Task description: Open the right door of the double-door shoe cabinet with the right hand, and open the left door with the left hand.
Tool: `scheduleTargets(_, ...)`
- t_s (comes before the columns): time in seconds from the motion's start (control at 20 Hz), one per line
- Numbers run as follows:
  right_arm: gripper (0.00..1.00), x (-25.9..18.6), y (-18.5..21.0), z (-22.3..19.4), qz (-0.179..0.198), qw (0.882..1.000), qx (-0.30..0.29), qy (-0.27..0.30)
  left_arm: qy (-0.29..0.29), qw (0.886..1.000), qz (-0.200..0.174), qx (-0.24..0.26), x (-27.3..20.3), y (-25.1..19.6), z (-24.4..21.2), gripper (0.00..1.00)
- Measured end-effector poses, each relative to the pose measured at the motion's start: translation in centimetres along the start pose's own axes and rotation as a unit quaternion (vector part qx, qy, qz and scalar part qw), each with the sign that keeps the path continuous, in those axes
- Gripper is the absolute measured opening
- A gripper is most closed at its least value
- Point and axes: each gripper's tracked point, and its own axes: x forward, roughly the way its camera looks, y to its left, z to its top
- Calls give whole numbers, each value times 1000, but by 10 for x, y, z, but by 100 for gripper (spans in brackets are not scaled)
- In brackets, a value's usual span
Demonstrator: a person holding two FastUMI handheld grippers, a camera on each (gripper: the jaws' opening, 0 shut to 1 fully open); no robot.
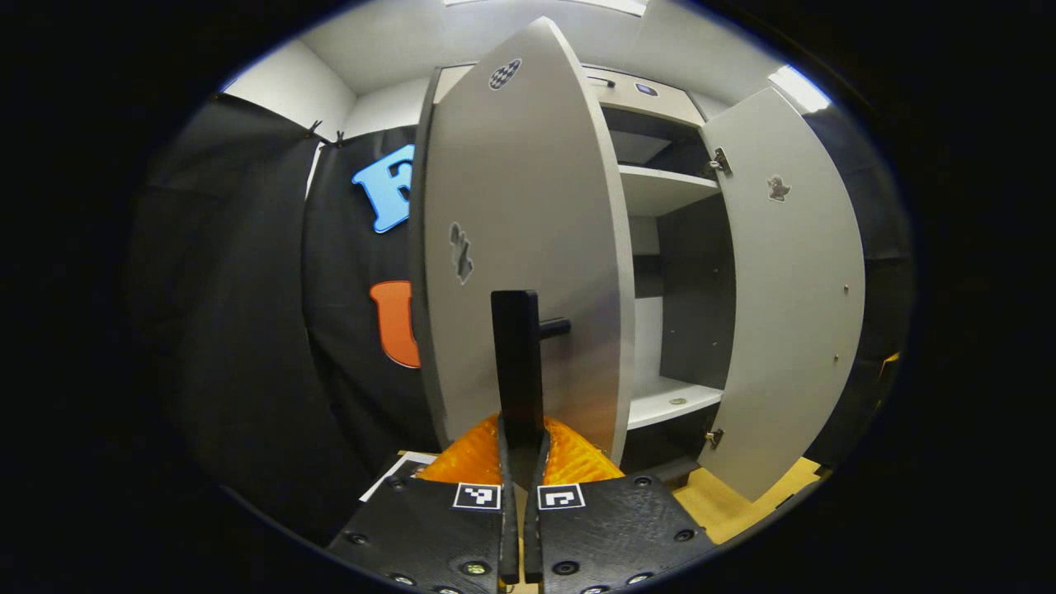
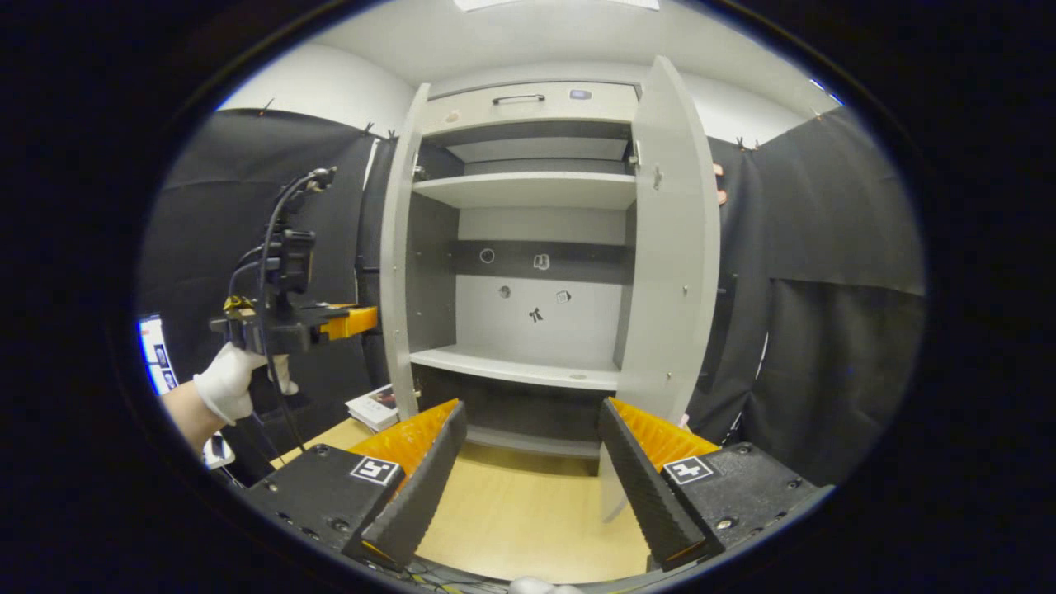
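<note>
Clamped between the fingers of the left gripper (image 1: 522, 462) at 6 o'clock of the left gripper view is the dark bar handle (image 1: 516, 363) of the left door (image 1: 528, 247), which stands swung well out, edge toward the camera. That handle is the sensible hold: a rigid bar standing off the panel on a short post, narrow enough to pinch. Both doors look like light, stiff board on hinges, so they should swing easily on an arc. At 3 o'clock the right door (image 1: 792, 289) hangs wide open.

In the right gripper view the right gripper (image 2: 532, 462) has its jaws spread, holding nothing, facing the shoe cabinet (image 2: 536, 330) with its bare shelves. At 9 o'clock a gloved hand (image 2: 235, 384) carries the other gripper beside the left door. Books (image 2: 375, 406) lie on the floor near that door's foot, seemingly outside its swing.
</note>
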Motion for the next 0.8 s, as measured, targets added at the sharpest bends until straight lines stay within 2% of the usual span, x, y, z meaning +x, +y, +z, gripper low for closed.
scheduleTargets(0.35,100,0,13,-1,24,1000,-4,3,6,999,34,8,-21,56,-5,0)
scheduleTargets(0.6,99,2,15,0,27,1000,-7,2,-5,999,41,0,-25,93,-3,0)
scheduleTargets(0.8,100,3,16,-2,30,1000,-8,6,-12,1000,18,-5,-22,101,-4,0)
